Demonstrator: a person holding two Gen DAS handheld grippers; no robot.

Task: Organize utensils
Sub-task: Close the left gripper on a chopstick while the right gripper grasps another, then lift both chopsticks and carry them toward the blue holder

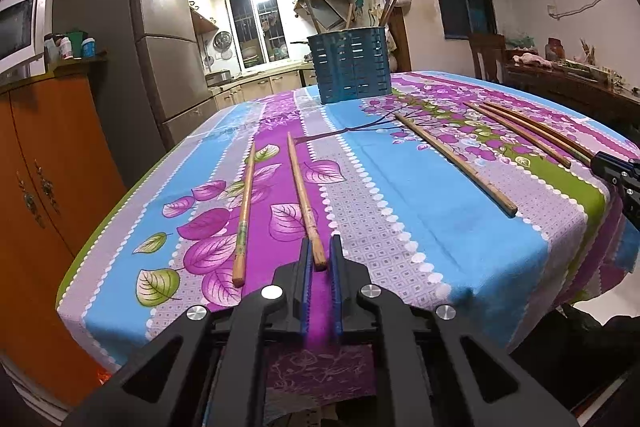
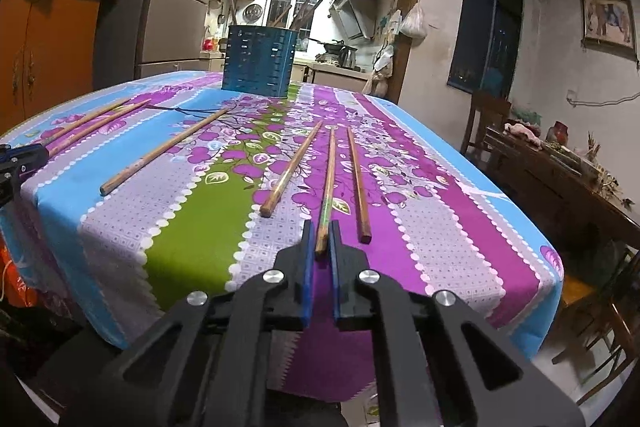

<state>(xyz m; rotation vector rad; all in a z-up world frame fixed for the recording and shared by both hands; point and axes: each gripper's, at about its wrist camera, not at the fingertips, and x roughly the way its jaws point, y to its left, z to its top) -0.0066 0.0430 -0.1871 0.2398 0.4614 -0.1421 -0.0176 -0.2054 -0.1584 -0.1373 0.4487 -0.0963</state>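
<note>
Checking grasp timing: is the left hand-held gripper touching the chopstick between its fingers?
Cannot tell. In the left wrist view the chopstick ends between the left hand-held gripper fingers; contact isn't plain.

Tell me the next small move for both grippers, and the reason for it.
Probably close both. The left gripper straddles the butt of a chopstick, and the right gripper straddles another chopstick. Both lie flat on the tablecloth, jaws not yet clamped. The blue holder waits at the far side.
</note>
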